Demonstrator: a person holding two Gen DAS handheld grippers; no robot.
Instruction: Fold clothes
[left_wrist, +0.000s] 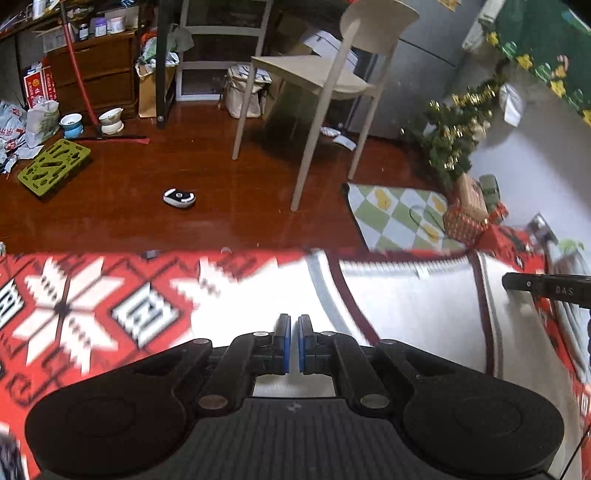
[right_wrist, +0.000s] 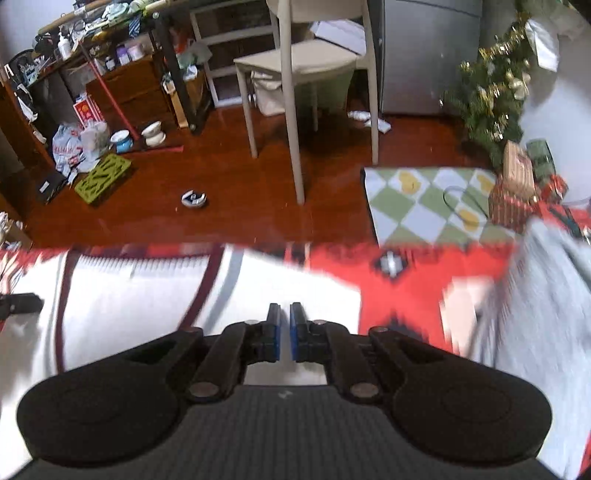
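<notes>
The white garment (left_wrist: 410, 306) with dark red trim lay spread on the red patterned cloth (left_wrist: 74, 306), blurred in both views. Your left gripper (left_wrist: 294, 341) hovered over its edge, jaws nearly together on nothing. Your right gripper (right_wrist: 284, 328) hung over the same garment, jaws likewise almost closed and empty. A grey garment (right_wrist: 546, 295) lay to its right.

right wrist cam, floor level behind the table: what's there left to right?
Green perforated tray → blue pot → white bowl → small black-and-white gadget on the floor → beige chair → green-and-white checked mat → red wrapped gift box.
</notes>
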